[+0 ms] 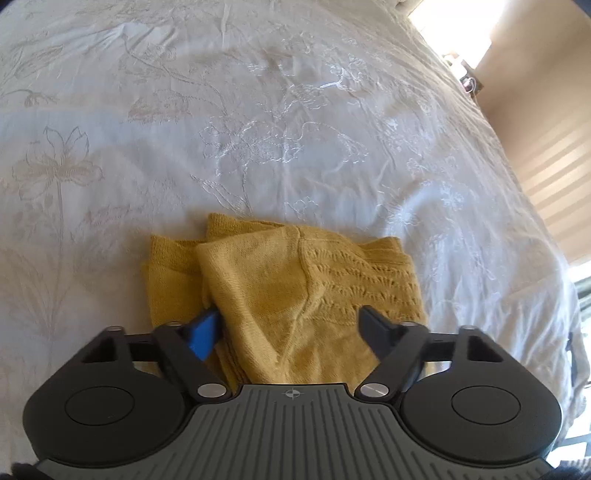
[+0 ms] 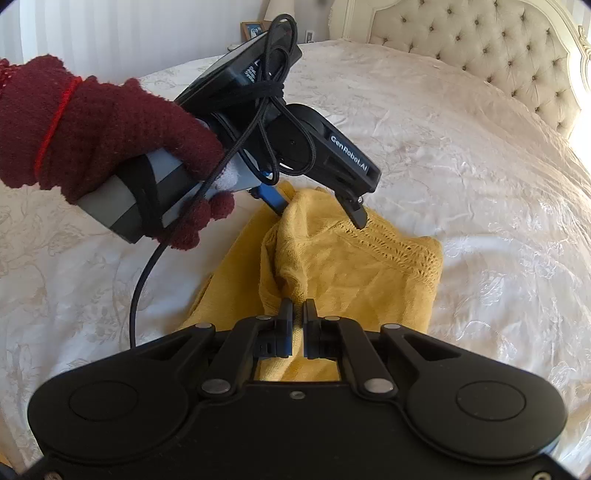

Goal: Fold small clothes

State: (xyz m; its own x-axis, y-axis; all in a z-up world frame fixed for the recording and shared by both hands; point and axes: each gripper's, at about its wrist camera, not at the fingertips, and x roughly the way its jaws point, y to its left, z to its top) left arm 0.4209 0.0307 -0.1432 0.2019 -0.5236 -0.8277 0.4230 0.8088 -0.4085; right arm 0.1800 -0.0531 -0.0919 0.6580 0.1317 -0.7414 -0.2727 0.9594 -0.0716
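Note:
A mustard-yellow knit garment [image 1: 332, 280] lies partly folded on the white embroidered bedspread [image 1: 258, 129]. My left gripper [image 1: 290, 321] stands open astride a raised fold of it, blue finger at the fold's left side, black finger on the lacy part. In the right wrist view the same garment [image 2: 351, 266] rises into a ridge. My right gripper [image 2: 295, 314] is shut on the near end of that ridge. The left gripper [image 2: 319, 216] sits at the ridge's far end, held by a hand in a dark red glove [image 2: 92, 125].
The bedspread [image 2: 461, 147] runs back to a tufted headboard [image 2: 480, 44]. A black cable [image 2: 140, 288] hangs from the left gripper down to the bed. The bed's edge [image 1: 554, 258] drops off at the right of the left wrist view. A picture frame [image 2: 253, 29] stands beyond the bed.

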